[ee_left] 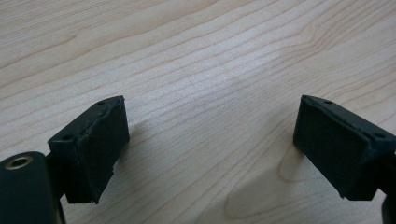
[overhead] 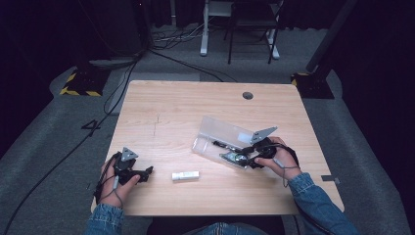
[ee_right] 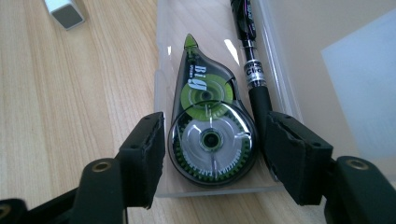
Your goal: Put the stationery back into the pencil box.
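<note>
At lower right of the high view, a person's right hand (overhead: 274, 157) steers the right tongs (overhead: 243, 157) into a clear plastic case (overhead: 222, 132) lying open on the wooden surface (overhead: 195, 105). Seen along those tongs, the black jaws stand spread on either side of a green-and-grey correction tape dispenser (ee_right: 210, 128), the left jaw just beside its round body, the right jaw against a black pen (ee_right: 254, 70) that lies alongside it in the case; whether either pad actually presses the dispenser cannot be told. Toward the lower left of the high view, the left hand (overhead: 115, 178) rests the left tongs (overhead: 147, 172) on the surface, jaws wide apart over bare wood and holding nothing. Between the two hands, near the bottom centre, lies a small white eraser-like block (overhead: 185, 176), well clear of the case.
</note>
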Tool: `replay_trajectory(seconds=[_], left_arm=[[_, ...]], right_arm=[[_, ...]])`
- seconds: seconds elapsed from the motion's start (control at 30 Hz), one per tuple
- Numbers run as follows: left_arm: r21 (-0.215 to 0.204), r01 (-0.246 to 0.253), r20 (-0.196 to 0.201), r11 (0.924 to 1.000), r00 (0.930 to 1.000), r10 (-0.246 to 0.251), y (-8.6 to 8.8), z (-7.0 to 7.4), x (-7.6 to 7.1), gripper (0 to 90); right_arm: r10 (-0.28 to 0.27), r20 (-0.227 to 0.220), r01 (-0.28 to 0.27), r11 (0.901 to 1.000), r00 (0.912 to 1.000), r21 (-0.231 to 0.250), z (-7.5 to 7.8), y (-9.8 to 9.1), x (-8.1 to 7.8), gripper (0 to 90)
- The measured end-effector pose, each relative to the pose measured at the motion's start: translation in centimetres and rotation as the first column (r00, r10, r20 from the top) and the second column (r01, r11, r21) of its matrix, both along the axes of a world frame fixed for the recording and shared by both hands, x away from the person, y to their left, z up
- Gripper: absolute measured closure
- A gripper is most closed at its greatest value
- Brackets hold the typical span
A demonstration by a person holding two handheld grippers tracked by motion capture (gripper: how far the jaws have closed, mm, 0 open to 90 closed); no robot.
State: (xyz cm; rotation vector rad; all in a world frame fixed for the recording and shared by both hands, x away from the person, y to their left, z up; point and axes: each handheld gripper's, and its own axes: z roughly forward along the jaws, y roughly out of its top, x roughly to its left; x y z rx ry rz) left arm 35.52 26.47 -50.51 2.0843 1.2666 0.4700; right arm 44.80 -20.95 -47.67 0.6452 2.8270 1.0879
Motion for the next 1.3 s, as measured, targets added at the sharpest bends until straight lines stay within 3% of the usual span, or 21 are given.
replay_trajectory(seconds=[0.8,1.3], left_arm=[[0.000,0.000,0.000,1.0000,1.0000,0.000,0.0,0.0,0.0,10.8],[0.003,0.003,0.002,1.0000,1.0000,-0.003,0.0,0.0,0.1,10.6]], right_arm=[[-0.015,0.082,0.009,0.9970,0.9965,0.077,2.9,0.3,-0.9,36.0],[0.027,0.126,-0.042,0.9920,0.9916,0.119,5.1,3.3,-2.3,35.2]])
